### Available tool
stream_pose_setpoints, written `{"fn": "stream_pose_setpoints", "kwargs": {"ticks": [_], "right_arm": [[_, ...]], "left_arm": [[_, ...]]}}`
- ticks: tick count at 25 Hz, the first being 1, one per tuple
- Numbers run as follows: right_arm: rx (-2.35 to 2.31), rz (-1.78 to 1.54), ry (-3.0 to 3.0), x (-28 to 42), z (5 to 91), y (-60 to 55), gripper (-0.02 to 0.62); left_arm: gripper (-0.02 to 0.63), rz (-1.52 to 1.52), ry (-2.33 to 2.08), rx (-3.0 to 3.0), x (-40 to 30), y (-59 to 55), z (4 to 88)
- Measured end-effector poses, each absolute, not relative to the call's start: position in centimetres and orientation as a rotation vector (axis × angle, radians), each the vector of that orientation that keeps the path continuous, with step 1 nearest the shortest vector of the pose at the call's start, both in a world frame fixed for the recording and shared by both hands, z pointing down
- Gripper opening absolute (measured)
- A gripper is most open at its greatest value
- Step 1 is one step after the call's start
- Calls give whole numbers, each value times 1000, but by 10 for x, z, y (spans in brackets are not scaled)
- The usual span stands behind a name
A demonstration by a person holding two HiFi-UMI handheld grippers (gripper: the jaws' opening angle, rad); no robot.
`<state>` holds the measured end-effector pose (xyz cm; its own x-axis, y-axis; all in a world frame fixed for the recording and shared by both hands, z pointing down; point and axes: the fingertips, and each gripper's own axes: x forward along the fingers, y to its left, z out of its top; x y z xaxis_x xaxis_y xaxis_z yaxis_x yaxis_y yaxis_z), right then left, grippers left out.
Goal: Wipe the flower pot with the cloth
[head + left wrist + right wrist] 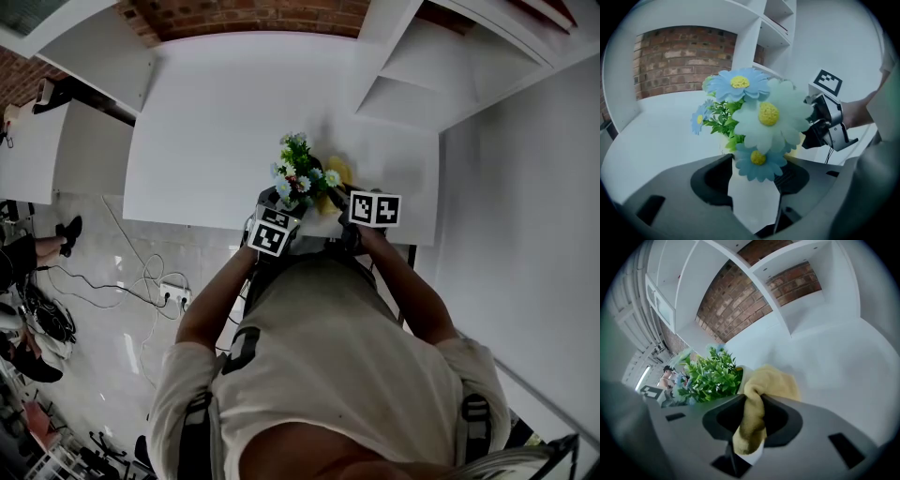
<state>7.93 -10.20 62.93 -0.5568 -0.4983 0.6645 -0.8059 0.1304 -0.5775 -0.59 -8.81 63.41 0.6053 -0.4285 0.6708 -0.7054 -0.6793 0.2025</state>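
Observation:
A white flower pot (pixel 754 197) with blue and white daisies (pixel 768 115) and green leaves stands near the table's front edge (pixel 305 178). In the left gripper view the pot's wall fills the gap between the jaws of my left gripper (pixel 757 161), which is shut on it. My right gripper (pixel 753 399) is shut on a yellow cloth (pixel 773 383). The bunched cloth lies against the pot's rim (pixel 740 373) on the right side of the plant. From above, the cloth (pixel 336 173) shows beside the flowers, with both grippers (pixel 274 230) (pixel 361 211) close to the pot.
The white table (pixel 216 122) stretches away to the back and left. White shelf units (pixel 412 84) stand at the back right before a brick wall (pixel 679 56). Cables (pixel 141 281) lie on the tiled floor left of the table's front edge.

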Motion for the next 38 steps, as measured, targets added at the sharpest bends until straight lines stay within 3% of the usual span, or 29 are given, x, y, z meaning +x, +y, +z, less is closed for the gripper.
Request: {"fn": "stream_pose_setpoints", "kwargs": {"ticks": [11,23,30,38], "right_arm": [[1209,1554,-2056,64,640,-64,109],[1277,1542,-2085,78,635,-108,109],[1330,1515,-2077,90,637,-127,107],[1378,1470,-2121,107,632,-149,107]], "left_arm": [[275,539,-936,2097,5,-86,618],[319,1005,-579,2544,-10,-111,622],[318,853,-678,2484,6,-98,616],[316,924,-646,2535,0,-74,622]]}}
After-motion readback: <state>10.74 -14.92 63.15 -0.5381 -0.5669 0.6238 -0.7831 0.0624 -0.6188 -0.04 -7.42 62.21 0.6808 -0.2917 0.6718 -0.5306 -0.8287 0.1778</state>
